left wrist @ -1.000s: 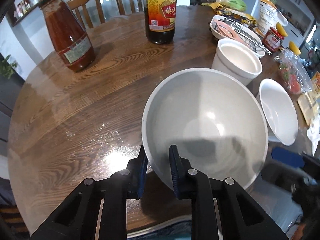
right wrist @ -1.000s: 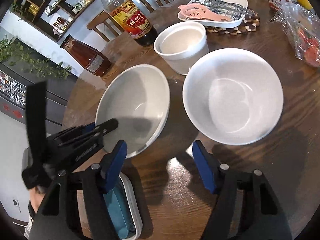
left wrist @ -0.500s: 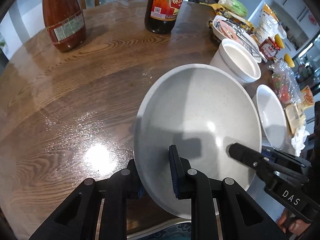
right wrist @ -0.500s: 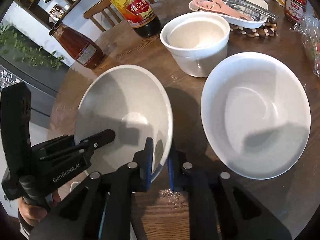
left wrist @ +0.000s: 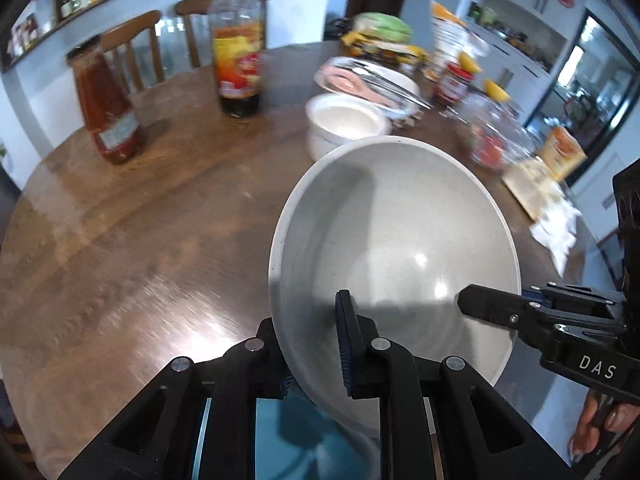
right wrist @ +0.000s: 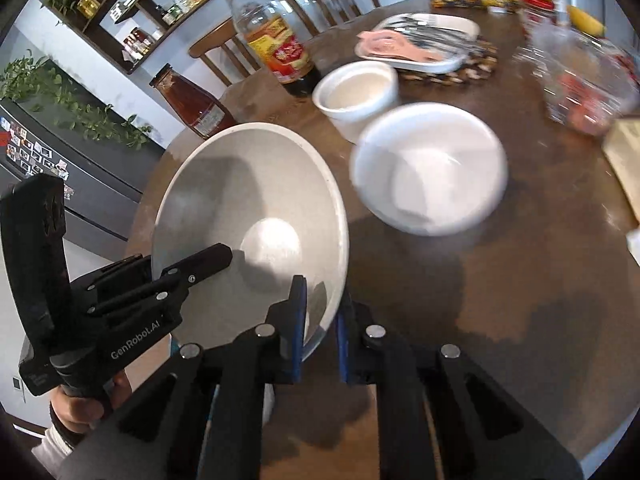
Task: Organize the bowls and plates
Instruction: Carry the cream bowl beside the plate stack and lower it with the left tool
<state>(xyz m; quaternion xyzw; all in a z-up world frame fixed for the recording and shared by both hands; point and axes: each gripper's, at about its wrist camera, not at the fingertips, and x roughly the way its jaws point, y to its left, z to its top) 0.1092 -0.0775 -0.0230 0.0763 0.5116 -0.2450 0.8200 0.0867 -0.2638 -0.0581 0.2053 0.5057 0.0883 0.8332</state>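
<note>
A large grey speckled bowl [left wrist: 396, 240] hangs tilted above the wooden table [left wrist: 132, 232], held by both grippers. My left gripper [left wrist: 308, 320] is shut on the bowl's near rim, one finger inside and one outside. My right gripper [right wrist: 322, 308] is shut on the rim of the same bowl [right wrist: 248, 208] further round; its fingers [left wrist: 484, 306] show at the right in the left wrist view. A white bowl [right wrist: 428, 168] rests on the table to the right, with a white straight-sided cup [right wrist: 356, 92] behind it.
A red sauce bottle [left wrist: 108, 112] and a dark vinegar bottle [left wrist: 238, 60] stand at the back left. A white tray with utensils [right wrist: 420, 40], a jar [left wrist: 452, 82] and a bag of tomatoes [left wrist: 488, 140] crowd the back right. A teal-lidded container [left wrist: 280, 432] lies below the table edge.
My right gripper went from open beside the grey bowl to shut on its rim. Both grippers then lifted the bowl off the table, tilting it.
</note>
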